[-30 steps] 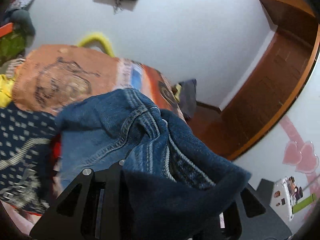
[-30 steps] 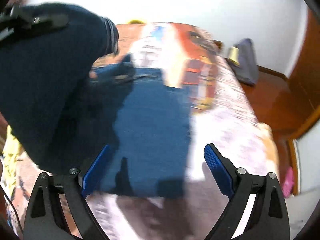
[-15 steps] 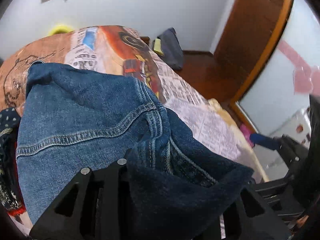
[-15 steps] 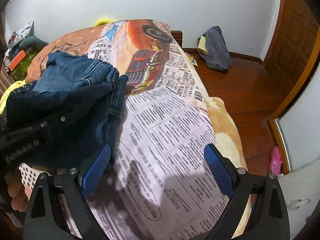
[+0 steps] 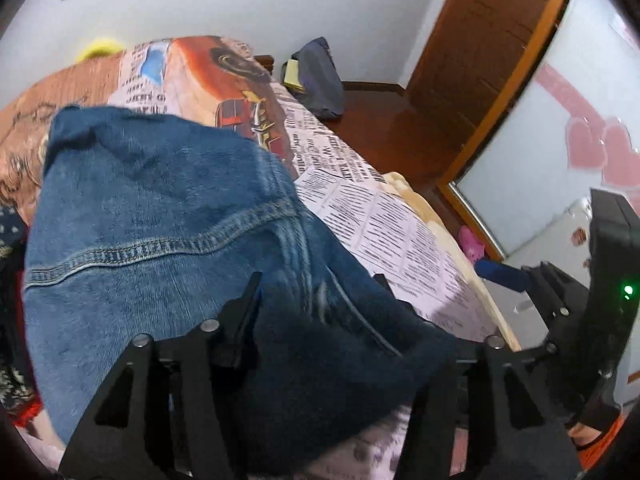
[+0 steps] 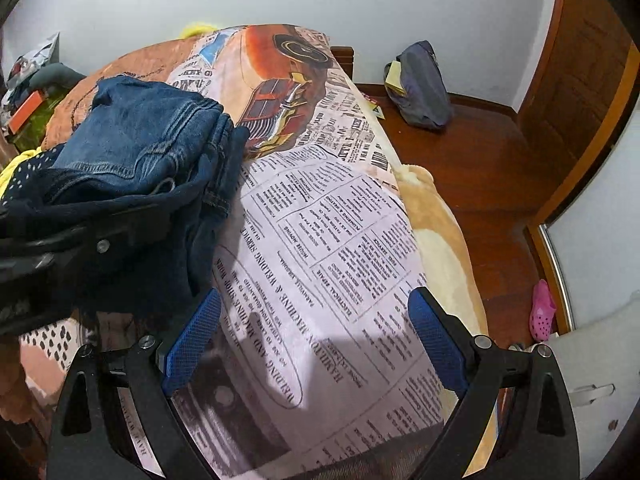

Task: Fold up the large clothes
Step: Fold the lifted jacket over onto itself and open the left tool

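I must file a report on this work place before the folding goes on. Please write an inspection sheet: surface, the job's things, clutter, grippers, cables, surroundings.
Surface: bed under a newspaper-and-car print cover.
Job's things: blue jeans, folded in a heap on the bed's left part.
Clutter: dotted dark cloth and yellow cloth beside the jeans; boxes at the far left.
Grippers: left gripper has just been opening, jeans fabric draped between its jaws; right gripper open, holding nothing, above the cover.
Cables: wires hang under a dark wall-mounted object.
Surroundings: dark bag against the wall, pink shoe on the wooden floor, wooden door.
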Demonstrator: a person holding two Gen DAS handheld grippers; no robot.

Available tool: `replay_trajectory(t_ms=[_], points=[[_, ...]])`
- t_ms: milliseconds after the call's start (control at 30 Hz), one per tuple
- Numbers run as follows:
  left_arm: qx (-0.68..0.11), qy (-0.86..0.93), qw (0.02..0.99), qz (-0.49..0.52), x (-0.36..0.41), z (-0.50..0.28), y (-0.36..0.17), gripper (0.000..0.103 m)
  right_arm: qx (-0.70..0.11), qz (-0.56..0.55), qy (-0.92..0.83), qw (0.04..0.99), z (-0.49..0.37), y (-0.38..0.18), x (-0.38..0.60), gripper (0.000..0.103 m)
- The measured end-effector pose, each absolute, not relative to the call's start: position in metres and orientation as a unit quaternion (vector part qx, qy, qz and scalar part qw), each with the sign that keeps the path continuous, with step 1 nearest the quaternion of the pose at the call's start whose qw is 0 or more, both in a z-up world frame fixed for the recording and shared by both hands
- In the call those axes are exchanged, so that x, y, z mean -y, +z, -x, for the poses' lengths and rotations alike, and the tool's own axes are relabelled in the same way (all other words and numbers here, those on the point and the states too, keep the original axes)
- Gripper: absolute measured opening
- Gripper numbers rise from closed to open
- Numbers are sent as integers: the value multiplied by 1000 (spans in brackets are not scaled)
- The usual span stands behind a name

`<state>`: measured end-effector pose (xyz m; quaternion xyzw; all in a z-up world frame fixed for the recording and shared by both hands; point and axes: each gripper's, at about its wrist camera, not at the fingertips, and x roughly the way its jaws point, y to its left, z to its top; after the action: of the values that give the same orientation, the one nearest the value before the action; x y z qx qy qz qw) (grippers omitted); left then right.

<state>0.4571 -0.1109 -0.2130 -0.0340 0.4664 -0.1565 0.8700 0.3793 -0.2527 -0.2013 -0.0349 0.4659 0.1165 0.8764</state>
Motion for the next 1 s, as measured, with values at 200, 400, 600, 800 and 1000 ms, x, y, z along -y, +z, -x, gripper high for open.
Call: replay_trajectory(t_ms=[200,400,600,800,1000], points=[[-461,-187,867,25,98,-430,-185,56,-452,44,126,882,-367,-186,248,93],[-414,-163,895,-1,56,-402,-149,62,-422,59,140,894,-357,-162,233,93],[-393,-96,915,-10,-6,-393,-137,68,-379,99,125,912,-352,-142,211,93],[-429,-39,902,-21,-54,-398,-176,68,-340,136,105,924,-351,-131,197,93],[-472,-39,880,-19,-55,-404,-232,69,-346,80,137,925,-358,-118,199,93]])
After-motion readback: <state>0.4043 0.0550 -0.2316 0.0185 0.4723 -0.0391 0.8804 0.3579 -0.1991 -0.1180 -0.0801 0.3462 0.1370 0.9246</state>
